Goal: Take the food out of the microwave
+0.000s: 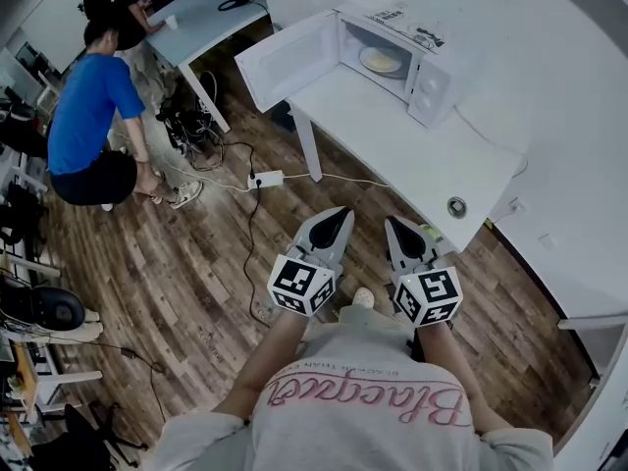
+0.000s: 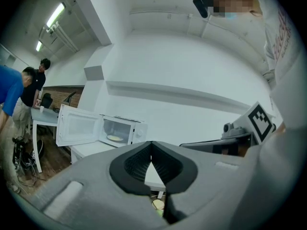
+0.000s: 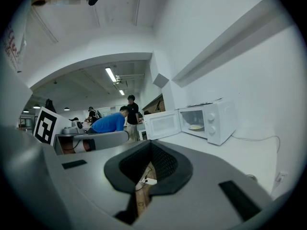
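A wooden floor [image 1: 196, 283] fills most of the head view, with a white bench [image 1: 412, 155] standing on it against the wall. A person in a blue shirt [image 1: 88, 106] bends over at the far left. On the far end of the bench sits the white microwave [image 1: 422, 57], its door [image 1: 285, 62] swung wide open. Well short of the bench, the left claw [image 1: 341, 214] and right claw [image 1: 394, 224] are held side by side above the floor, each with its jaws closed together and nothing between them. The food [image 1: 381, 61], a pale flat round on a plate, lies inside the microwave
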Demonstrator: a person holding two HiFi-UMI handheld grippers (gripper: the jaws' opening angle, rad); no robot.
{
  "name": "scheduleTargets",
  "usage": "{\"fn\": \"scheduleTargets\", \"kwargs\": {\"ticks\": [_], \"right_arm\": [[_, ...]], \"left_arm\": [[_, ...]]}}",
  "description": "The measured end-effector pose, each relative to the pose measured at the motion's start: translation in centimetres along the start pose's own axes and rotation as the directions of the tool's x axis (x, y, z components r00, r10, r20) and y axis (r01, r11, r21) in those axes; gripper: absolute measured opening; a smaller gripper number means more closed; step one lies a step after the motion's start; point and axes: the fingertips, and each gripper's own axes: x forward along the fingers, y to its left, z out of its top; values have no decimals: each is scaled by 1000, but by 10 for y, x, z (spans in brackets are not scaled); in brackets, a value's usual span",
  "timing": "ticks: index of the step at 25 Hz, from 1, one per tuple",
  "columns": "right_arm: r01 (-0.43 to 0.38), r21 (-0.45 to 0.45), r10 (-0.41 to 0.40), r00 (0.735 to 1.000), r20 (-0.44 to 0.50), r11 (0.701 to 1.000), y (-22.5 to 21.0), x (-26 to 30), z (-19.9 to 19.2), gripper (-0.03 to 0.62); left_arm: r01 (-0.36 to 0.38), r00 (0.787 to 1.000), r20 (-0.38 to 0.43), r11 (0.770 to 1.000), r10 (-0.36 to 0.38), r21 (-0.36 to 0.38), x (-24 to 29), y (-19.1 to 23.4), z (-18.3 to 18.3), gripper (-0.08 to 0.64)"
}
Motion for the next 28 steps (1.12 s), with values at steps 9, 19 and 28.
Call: {"fn": "scheduleTargets", "kwargs": {"ticks": [9, 19, 28], "right_arm": [[-47, -10, 47, 999, 2, 999, -42, 39, 16, 9], [-50, 10, 50, 999, 3, 999, -69, 55, 20, 9], [-41, 21, 41, 999, 3, 999, -81, 65, 19, 9]], "left_arm": [[-19, 1000, 15, 1000, 19, 7, 62, 16, 9, 6], [-13, 1000, 3, 1000, 13, 4, 91, 22, 6, 6], [17, 1000, 5, 1000, -17, -6, 105, 27, 2, 17]]}}
